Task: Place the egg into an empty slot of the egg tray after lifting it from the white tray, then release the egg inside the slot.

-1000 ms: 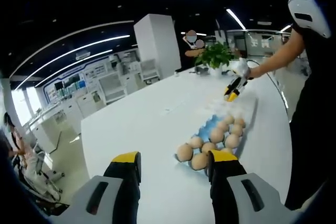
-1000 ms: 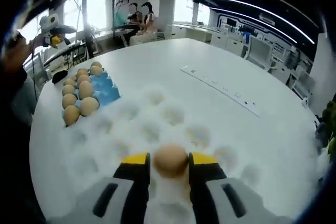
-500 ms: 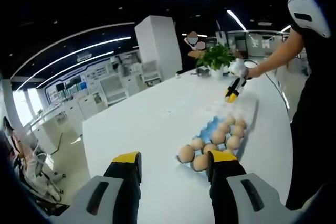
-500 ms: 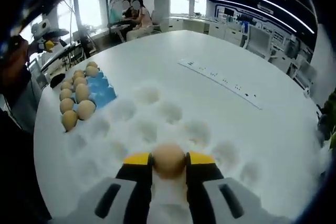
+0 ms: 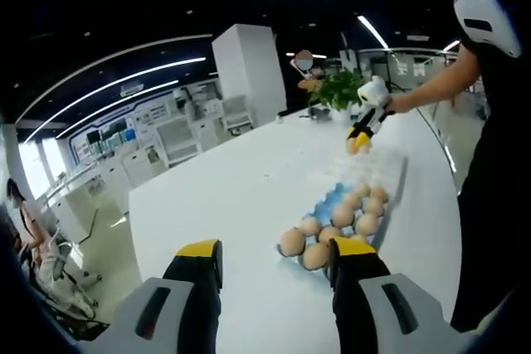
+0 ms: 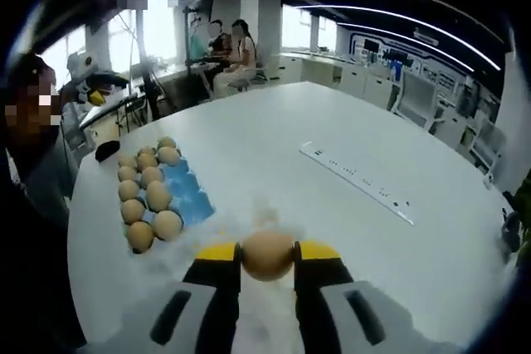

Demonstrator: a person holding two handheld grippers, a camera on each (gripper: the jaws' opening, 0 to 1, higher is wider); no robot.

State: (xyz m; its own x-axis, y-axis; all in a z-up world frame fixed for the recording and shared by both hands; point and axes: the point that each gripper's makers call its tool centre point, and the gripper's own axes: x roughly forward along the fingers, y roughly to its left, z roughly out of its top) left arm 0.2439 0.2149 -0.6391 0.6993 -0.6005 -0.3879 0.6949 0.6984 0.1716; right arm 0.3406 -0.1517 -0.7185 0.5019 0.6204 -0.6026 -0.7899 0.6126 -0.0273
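Right gripper (image 6: 267, 256): jaws clamped on one egg (image 6: 267, 254), above the white tray (image 6: 264, 215). Ahead-left, blue egg tray (image 6: 189, 196) holds eight eggs in two rows. Left gripper (image 5: 274, 261): jaws apart, gripping nothing; egg tray just beyond its right fingertip (image 5: 353, 248).

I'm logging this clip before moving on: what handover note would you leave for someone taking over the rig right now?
Right gripper: shut on the egg, held up above the white tray.
Left gripper: open, empty, over the table near the blue egg tray.
Egg tray: one end filled with eggs, blue slots free.
Done: egg lifted.
Left: carry it to a free slot, lower it, release.
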